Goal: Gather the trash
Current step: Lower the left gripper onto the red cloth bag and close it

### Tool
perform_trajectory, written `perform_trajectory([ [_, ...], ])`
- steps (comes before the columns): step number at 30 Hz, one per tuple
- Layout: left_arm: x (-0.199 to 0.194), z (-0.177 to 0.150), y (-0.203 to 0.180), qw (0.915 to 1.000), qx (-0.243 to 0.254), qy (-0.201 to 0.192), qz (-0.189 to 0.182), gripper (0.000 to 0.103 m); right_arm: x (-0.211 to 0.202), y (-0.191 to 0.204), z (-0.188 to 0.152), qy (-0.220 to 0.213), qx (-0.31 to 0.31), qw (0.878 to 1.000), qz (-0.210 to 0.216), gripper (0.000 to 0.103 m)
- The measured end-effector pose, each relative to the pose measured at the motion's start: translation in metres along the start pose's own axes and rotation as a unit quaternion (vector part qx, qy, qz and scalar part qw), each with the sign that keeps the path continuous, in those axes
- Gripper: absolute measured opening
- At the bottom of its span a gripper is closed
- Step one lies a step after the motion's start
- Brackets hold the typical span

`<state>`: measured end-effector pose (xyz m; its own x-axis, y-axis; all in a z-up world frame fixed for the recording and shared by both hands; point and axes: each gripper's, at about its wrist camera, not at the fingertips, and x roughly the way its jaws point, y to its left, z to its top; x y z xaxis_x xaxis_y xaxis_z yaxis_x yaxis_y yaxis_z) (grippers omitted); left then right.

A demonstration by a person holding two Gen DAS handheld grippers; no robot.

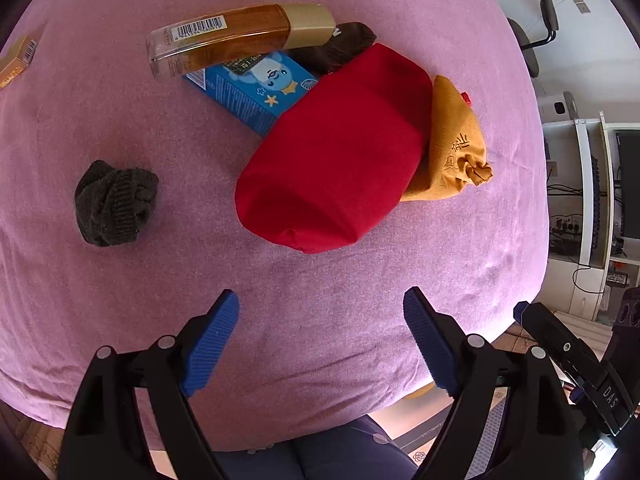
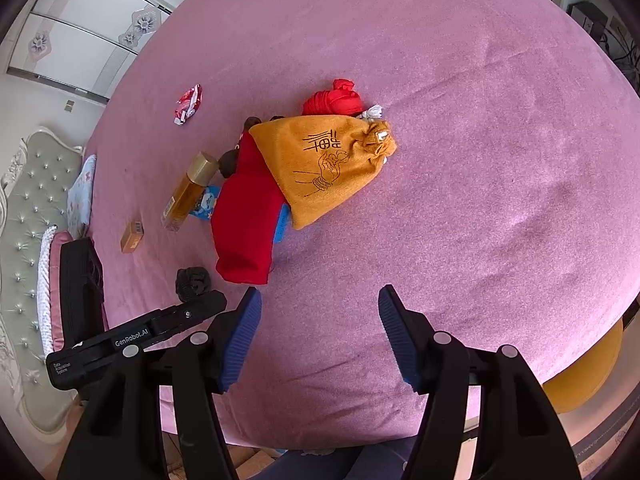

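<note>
Trash bag, red (image 1: 336,152), closed, contents hidden; orange pouch (image 1: 452,144) leaning on it; both grippers' fingers wide.

Pink cloth cover (image 1: 360,280) looks fuzzy & matt; red bag (image 1: 340,160) and orange pouch (image 2: 320,164) are matt woven cloth, dark wad (image 1: 116,204) is ribbed knit. Bottle (image 1: 224,40) is clear glossy plastic or glass w/ satin gold cap; blue box (image 1: 256,92) is semi-gloss printed card. Gripper pads (image 1: 212,344) are ribbed blue rubber on matt black plastic.
</note>
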<state>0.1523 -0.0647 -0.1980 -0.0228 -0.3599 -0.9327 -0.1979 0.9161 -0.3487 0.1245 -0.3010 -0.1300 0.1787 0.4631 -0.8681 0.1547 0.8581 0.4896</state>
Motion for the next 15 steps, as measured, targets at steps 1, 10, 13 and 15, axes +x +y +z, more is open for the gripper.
perform_trajectory([
  [1,0.003,0.005,0.002,1.0000,0.002,0.002,0.003,0.084,0.004,0.001,0.003,0.003,0.000,1.000,-0.003,0.060],
  [10,0.034,0.050,0.015,0.9988,0.023,0.039,0.019,0.086,0.038,0.003,0.023,0.028,0.020,0.999,-0.011,0.060],
  [13,0.046,0.059,0.020,0.9982,0.025,0.054,0.003,0.086,0.048,0.002,0.028,0.036,0.027,0.999,-0.016,0.060],
  [15,0.053,0.063,0.021,0.9976,0.027,0.062,-0.011,0.086,0.053,0.002,0.031,0.040,0.030,0.999,-0.019,0.060],
])
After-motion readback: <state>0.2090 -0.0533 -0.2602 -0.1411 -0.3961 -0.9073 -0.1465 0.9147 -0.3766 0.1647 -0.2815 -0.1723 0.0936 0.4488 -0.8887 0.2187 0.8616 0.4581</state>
